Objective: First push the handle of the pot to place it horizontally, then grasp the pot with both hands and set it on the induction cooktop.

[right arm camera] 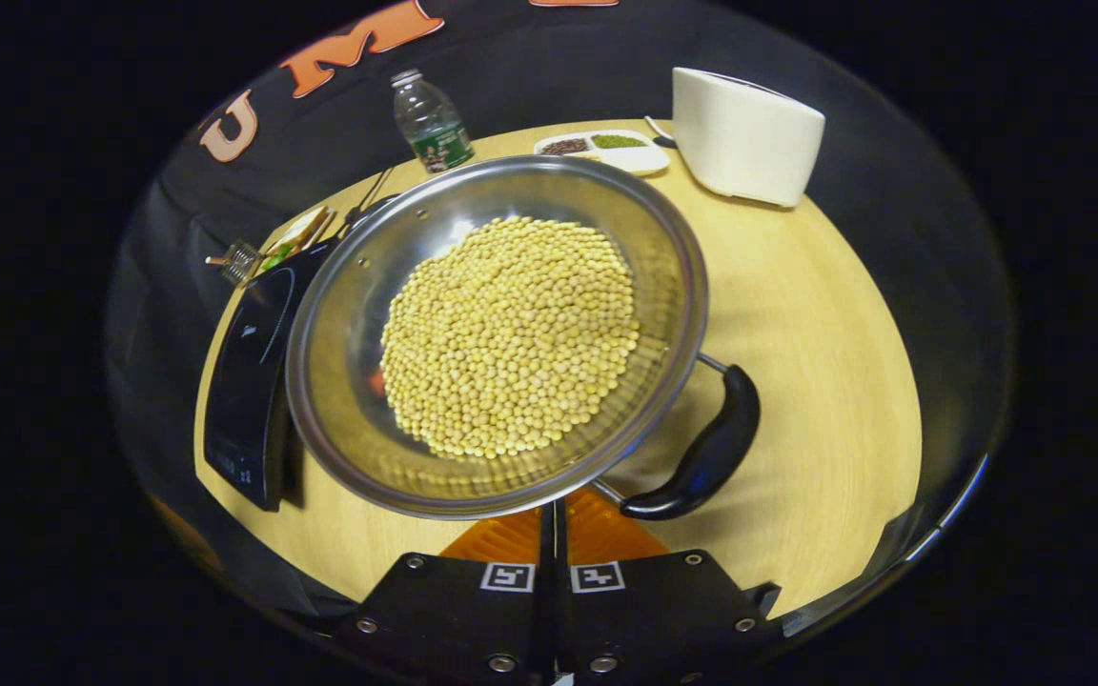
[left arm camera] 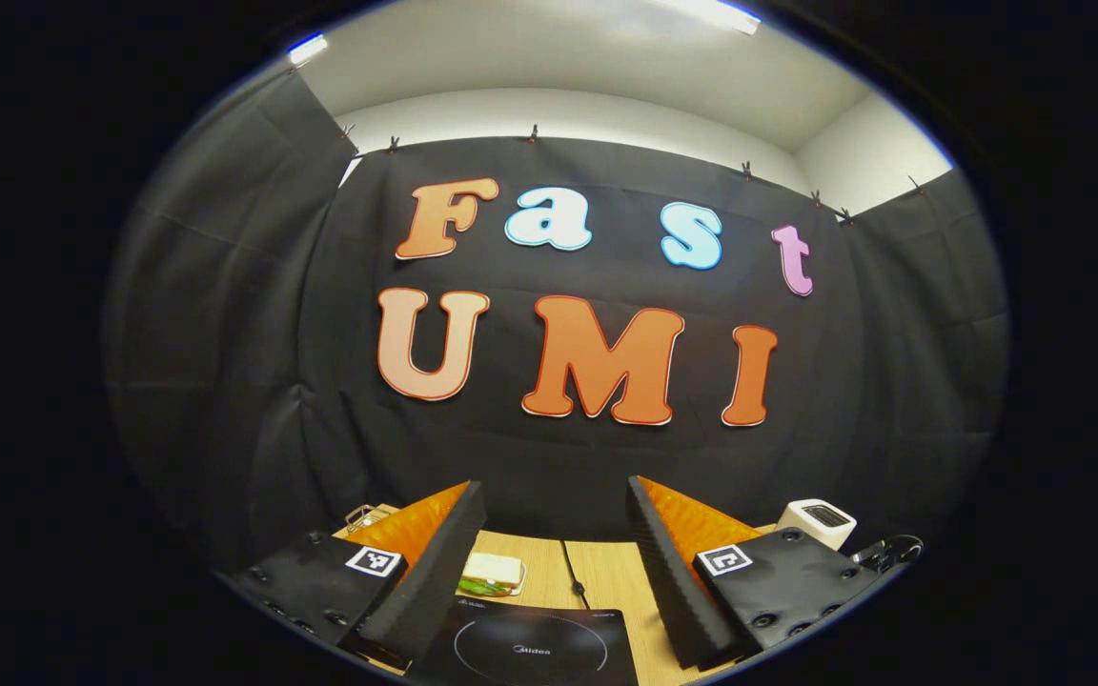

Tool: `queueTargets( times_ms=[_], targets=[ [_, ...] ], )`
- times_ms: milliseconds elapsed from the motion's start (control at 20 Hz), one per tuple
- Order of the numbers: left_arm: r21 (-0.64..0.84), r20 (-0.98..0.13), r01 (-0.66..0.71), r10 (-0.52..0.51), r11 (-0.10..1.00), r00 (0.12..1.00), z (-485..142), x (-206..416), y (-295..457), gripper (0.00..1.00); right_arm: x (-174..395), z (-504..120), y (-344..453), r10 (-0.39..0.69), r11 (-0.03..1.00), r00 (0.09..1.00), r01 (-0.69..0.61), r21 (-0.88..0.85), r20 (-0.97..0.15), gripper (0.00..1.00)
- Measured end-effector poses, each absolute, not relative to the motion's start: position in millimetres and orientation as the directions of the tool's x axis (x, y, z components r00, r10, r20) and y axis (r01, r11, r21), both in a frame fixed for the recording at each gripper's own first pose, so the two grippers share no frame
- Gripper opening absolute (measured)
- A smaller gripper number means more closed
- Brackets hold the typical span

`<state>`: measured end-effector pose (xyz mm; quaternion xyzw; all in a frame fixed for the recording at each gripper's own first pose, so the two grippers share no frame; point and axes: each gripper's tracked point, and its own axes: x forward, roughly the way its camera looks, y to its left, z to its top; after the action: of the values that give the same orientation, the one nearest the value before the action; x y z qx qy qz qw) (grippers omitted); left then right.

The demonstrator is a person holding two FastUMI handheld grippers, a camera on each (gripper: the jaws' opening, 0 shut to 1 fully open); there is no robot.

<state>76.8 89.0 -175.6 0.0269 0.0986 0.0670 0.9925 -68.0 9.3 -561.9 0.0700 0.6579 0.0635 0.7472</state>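
Right gripper [right arm camera: 554, 534] has its two fingers pressed flat together with nothing between them, just under the near rim of the steel pot [right arm camera: 339, 381]. The pot, heaped with soybeans [right arm camera: 511, 333], sits on the wooden table [right arm camera: 816, 314], its black handle [right arm camera: 706, 453] curving off to the right. The induction cooktop [right arm camera: 244, 381] lies just left of it. Left gripper [left arm camera: 559, 562] hangs wide open above the cooktop [left arm camera: 530, 648], gripping nothing.
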Motion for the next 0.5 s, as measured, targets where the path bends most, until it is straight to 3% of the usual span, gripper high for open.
queueTargets(
  times_ms=[500],
  targets=[
    [0.063, -0.234, -0.14, 0.151, 0.988, 0.96, -192, 76, 93, 0.97, -31, -567, -32, 0.153, 0.956, 0.204, 0.216, 0.197, -0.967, 0.0]
  ],
)
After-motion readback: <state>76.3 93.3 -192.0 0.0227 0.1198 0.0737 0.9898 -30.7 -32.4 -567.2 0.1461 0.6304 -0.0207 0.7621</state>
